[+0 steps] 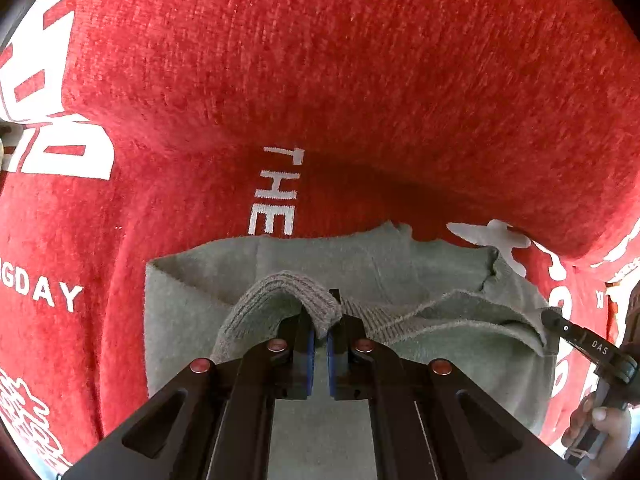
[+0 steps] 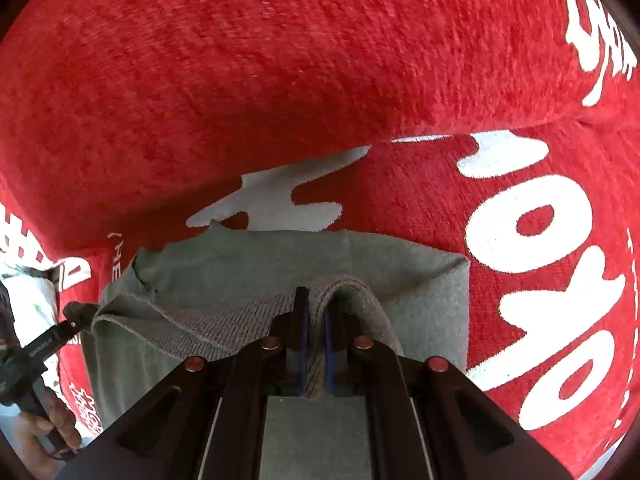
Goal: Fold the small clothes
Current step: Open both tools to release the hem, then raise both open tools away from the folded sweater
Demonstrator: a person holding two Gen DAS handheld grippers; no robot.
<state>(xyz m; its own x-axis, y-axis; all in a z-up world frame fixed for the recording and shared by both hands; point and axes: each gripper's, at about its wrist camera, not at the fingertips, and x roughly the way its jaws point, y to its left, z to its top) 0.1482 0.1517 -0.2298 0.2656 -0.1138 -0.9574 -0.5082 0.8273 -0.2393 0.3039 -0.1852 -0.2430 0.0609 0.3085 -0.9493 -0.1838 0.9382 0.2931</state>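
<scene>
Right tool [image 2: 316,330] clamped on grey garment's [image 2: 248,276] ribbed hem — red printed cloth [image 2: 280,60] beneath, left tool [image 2: 82,314] pinching the far corner

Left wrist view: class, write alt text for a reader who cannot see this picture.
The left gripper pinches the ribbed hem of a grey garment, folding it over itself on a red cloth with white lettering. At the right edge, the right gripper, held in a hand, grips the same hem.

A grey knit garment [image 1: 420,264] lies on the red cloth [image 1: 360,60], its ribbed hem [image 2: 240,320] lifted off the flat part and doubled over, sagging in the middle.
</scene>
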